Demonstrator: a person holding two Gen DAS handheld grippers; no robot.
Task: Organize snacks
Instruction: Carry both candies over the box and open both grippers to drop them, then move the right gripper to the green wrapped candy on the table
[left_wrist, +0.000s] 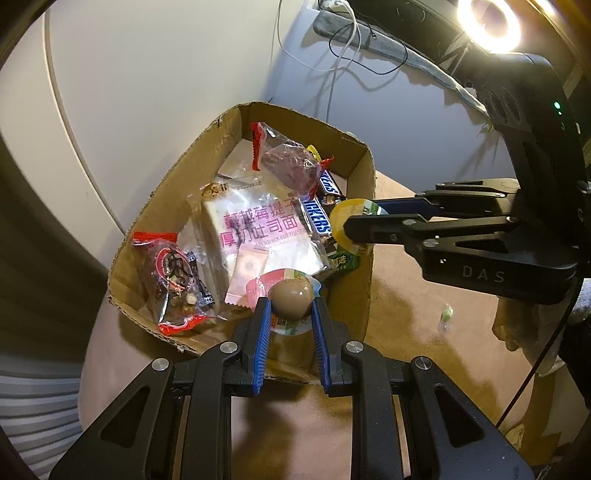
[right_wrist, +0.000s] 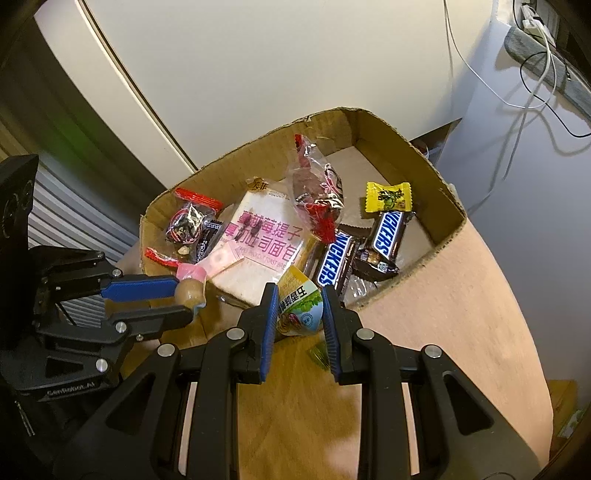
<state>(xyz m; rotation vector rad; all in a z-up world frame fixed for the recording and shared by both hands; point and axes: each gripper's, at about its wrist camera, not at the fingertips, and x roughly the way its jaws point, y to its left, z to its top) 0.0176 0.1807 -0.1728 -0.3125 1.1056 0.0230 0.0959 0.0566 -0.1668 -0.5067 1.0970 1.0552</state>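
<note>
A cardboard box (left_wrist: 354, 295) (right_wrist: 448, 229) holds several snacks: a toast bread pack (left_wrist: 258, 229) (right_wrist: 258, 251), Snickers bars (left_wrist: 317, 221) (right_wrist: 336, 258), red-edged snack bags (left_wrist: 170, 280) (right_wrist: 192, 221) and a yellow candy (right_wrist: 388, 197). My left gripper (left_wrist: 290, 302) (right_wrist: 184, 301) is shut on a packaged brown egg (left_wrist: 290, 297) (right_wrist: 190, 291) over the box's near edge. My right gripper (right_wrist: 300, 295) (left_wrist: 341, 225) is shut on a yellow-green egg pack (right_wrist: 297, 308) (left_wrist: 351, 218) at the box's near wall.
The box stands on a tan table (left_wrist: 424, 314) (right_wrist: 461, 314). A small green candy (left_wrist: 446, 317) lies on the table right of the box. A white wall, cables (left_wrist: 332, 55) and a ring light (left_wrist: 487, 22) are behind.
</note>
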